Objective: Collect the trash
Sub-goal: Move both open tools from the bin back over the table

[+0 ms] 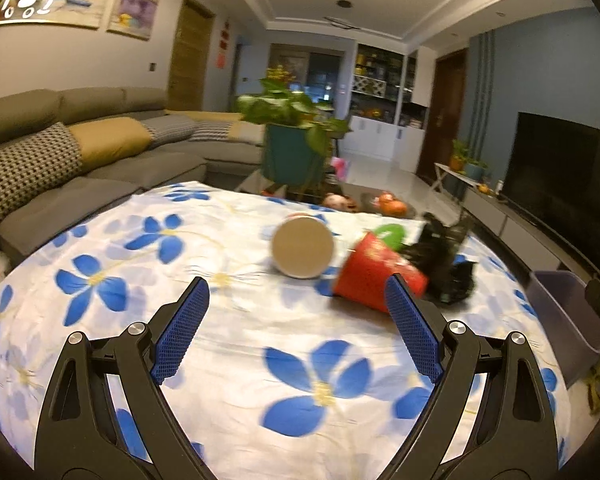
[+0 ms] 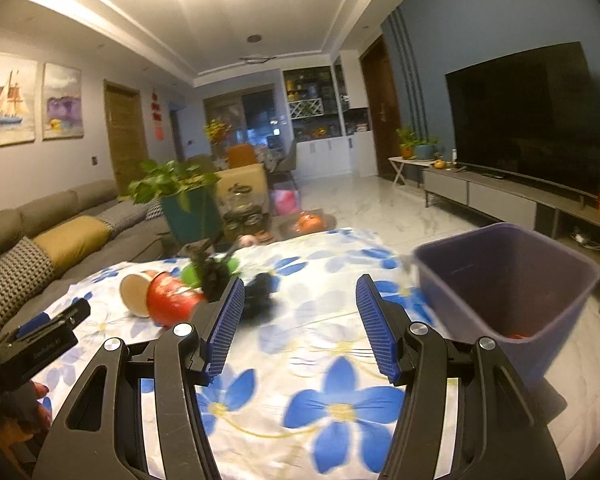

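On a table covered by a white cloth printed with large blue flowers [image 1: 320, 392] lies a small cluster of trash. From the left wrist view, a paper cup [image 1: 302, 246] lies on its side with its round tan base facing the camera. Just to its right, a red paper cup [image 1: 374, 276] also lies tipped over, with a green object [image 1: 389, 235] just behind it. A crumpled black item [image 1: 446, 256], too blurred to identify, lies against the red cup on the right.

Both tools hover above the cloth with nothing between their blue-padded fingers. The left gripper [image 1: 298, 290] has its jaws spread wide, and its right fingertip overlaps the red cup in the picture; whether they touch cannot be told. The right gripper [image 2: 300, 288] is likewise spread apart, pointing at bare cloth to the right of the trash, with the black item near its left fingertip.

A purple trash bin [image 2: 540, 300] stands at the right edge of the table, beside the right gripper, with something reddish visible at its bottom. Behind the table are a grey sofa [image 1: 100, 148] with patterned cushions, a leafy plant in a teal pot [image 1: 292, 148], and a dark television [image 2: 524, 112] on a low cabinet.
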A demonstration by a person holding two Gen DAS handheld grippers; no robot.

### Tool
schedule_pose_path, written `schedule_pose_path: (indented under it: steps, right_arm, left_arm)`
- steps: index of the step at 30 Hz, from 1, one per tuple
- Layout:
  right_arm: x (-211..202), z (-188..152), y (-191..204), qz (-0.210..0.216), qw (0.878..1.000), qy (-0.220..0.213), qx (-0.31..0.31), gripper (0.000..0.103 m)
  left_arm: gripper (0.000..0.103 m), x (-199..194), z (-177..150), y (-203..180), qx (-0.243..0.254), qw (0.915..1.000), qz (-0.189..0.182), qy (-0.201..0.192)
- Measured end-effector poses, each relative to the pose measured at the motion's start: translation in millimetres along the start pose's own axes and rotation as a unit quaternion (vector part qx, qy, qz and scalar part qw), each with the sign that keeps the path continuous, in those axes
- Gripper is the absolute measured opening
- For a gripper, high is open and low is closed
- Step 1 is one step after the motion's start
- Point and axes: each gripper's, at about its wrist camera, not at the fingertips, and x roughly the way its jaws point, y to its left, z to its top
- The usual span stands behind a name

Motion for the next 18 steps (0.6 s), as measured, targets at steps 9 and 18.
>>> schedule_pose_path:
  steps: [9,18]
  right_arm:
    - [48,2,35,0.023,0.999,0.023,-0.015,0.058]
    - [107,0,67,0.036,0.997,0.058,-0.033,0.058]
  left_arm:
    - [0.088,16,14,43,-0.036,0.9987,0.036,-0.002]
    - [0.088,36,20,58,-0.044,0.9982,0.041,0.0]
